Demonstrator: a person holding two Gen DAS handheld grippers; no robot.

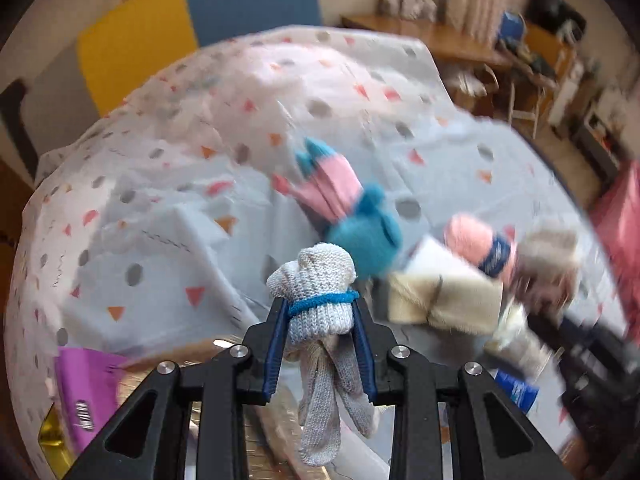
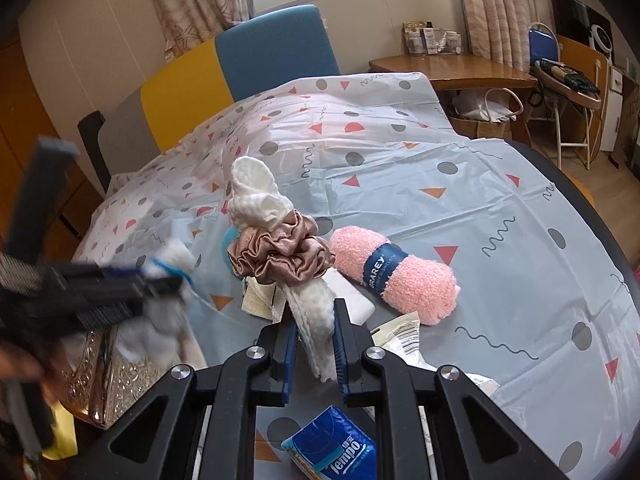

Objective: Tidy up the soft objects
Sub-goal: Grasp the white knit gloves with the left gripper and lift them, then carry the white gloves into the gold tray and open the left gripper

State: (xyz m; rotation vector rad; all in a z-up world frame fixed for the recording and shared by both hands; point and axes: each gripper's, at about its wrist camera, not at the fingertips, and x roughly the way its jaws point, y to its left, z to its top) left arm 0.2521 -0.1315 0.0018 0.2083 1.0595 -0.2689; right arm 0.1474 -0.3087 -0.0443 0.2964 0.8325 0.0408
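Sorting is mid-step; left gripper (image 1: 320, 316) is clamped on a bundled white glove (image 1: 316, 280), raised off the table; right gripper (image 2: 316, 344) pinches a white cloth (image 2: 312, 304) with a scrunchie (image 2: 280, 256) around it, just ahead of its tips; next, each needs a place to be set down.

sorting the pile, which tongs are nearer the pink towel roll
Right. The right tongs, clamped on a white cloth, sit just beside the pink towel roll. The left tongs hold a grey glove farther away.

- The left gripper (image 1: 320, 312) has a black plastic frame with blue ribbed pads on its two fingers.
- The right gripper (image 2: 316, 332) looks the same: black angular arms, round silver screws, blue ribbed pads.
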